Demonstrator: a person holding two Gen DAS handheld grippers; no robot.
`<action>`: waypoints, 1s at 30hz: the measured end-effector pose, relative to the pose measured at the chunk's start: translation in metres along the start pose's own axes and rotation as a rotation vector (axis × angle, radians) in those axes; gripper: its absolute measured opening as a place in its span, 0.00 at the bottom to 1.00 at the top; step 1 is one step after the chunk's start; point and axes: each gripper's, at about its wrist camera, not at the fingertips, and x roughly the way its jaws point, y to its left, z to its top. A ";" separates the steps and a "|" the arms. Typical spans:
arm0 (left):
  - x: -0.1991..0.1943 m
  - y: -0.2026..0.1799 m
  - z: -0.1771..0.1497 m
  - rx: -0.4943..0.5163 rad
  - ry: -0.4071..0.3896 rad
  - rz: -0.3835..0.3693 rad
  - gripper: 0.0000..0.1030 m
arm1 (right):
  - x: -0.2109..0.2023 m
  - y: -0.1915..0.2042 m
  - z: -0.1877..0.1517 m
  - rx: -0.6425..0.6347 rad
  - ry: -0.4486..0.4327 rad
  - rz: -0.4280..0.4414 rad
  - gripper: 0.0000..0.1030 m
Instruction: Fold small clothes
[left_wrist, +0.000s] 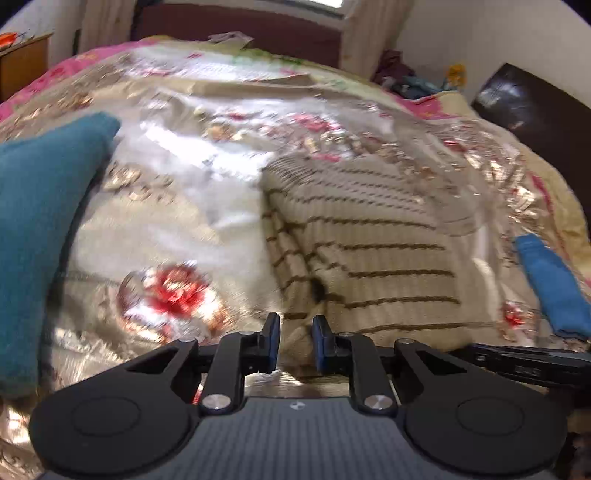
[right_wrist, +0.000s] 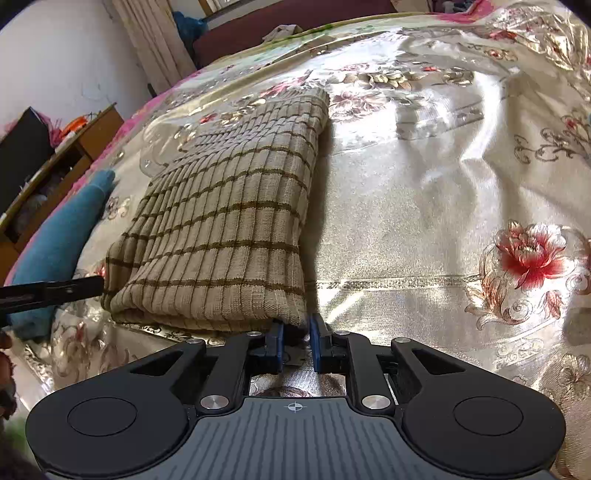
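Note:
A beige ribbed sweater with thin brown stripes (right_wrist: 229, 221) lies folded in a long rectangle on a shiny floral bedspread (right_wrist: 424, 206). It also shows in the blurred left wrist view (left_wrist: 369, 254). My right gripper (right_wrist: 296, 332) sits at the sweater's near right corner, jaws a small gap apart, the corner edge just at the fingertips. My left gripper (left_wrist: 295, 334) is at the sweater's near left corner, jaws slightly apart, with nothing seen between them. The left gripper's black finger (right_wrist: 55, 290) shows by the sweater's near left edge in the right wrist view.
A teal garment (left_wrist: 40, 229) lies at the left of the left wrist view. A blue folded cloth (right_wrist: 62, 240) lies left of the sweater, also seen in the left wrist view (left_wrist: 554, 284). A wooden cabinet (right_wrist: 55, 162) stands beside the bed. Clothes pile (left_wrist: 399, 74) at the far corner.

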 end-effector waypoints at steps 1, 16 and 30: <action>0.000 -0.005 0.001 0.026 0.002 -0.005 0.23 | 0.000 -0.001 0.000 0.004 -0.002 0.003 0.16; 0.022 0.013 -0.006 -0.029 0.096 0.067 0.16 | 0.002 -0.006 -0.002 0.019 -0.011 -0.015 0.04; -0.002 -0.002 -0.011 -0.038 0.062 0.015 0.14 | -0.011 -0.010 -0.004 0.067 -0.028 -0.001 0.15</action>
